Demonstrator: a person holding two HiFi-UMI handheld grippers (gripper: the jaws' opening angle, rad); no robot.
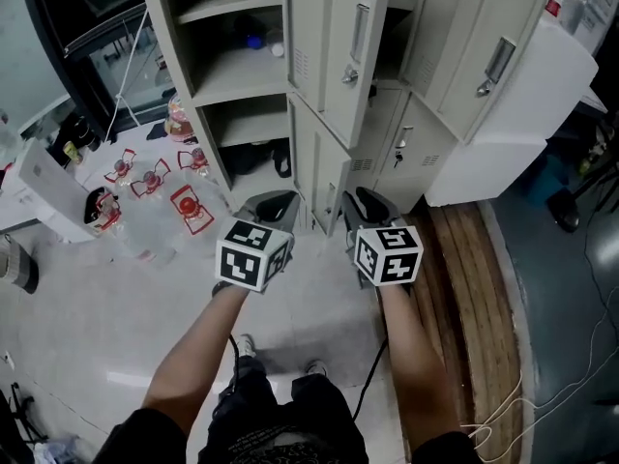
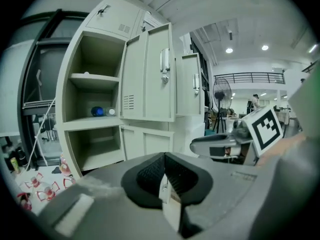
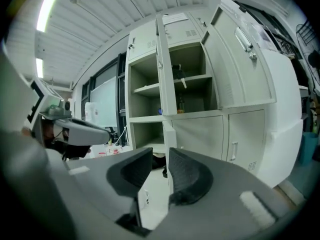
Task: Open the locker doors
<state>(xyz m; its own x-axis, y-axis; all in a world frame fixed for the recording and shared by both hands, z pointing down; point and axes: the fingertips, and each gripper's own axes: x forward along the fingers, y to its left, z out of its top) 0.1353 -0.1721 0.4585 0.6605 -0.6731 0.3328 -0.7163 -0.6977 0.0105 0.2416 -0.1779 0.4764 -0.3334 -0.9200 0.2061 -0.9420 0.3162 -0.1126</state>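
The beige lockers (image 1: 319, 85) stand ahead of me. The left column's upper door (image 1: 338, 46) and lower door (image 1: 324, 177) hang open, and so does the right upper door (image 1: 493, 56). Two lower right doors (image 1: 411, 148) are closed. My left gripper (image 1: 276, 199) hovers in front of the open lower door; in the left gripper view its jaws (image 2: 164, 156) meet with nothing held. My right gripper (image 1: 366, 199) floats beside it, short of the closed doors. Its jaws (image 3: 160, 156) are parted by a narrow gap and empty. The closed lower doors (image 3: 220, 134) lie ahead of it.
A blue bottle (image 2: 97, 111) lies on a shelf of the open left column. Red-and-clear items (image 1: 155, 182) and a white box (image 1: 48, 196) sit on the floor at left. A wooden platform (image 1: 474, 288) and a white cabinet (image 1: 542, 114) are at right. Cables trail by my feet.
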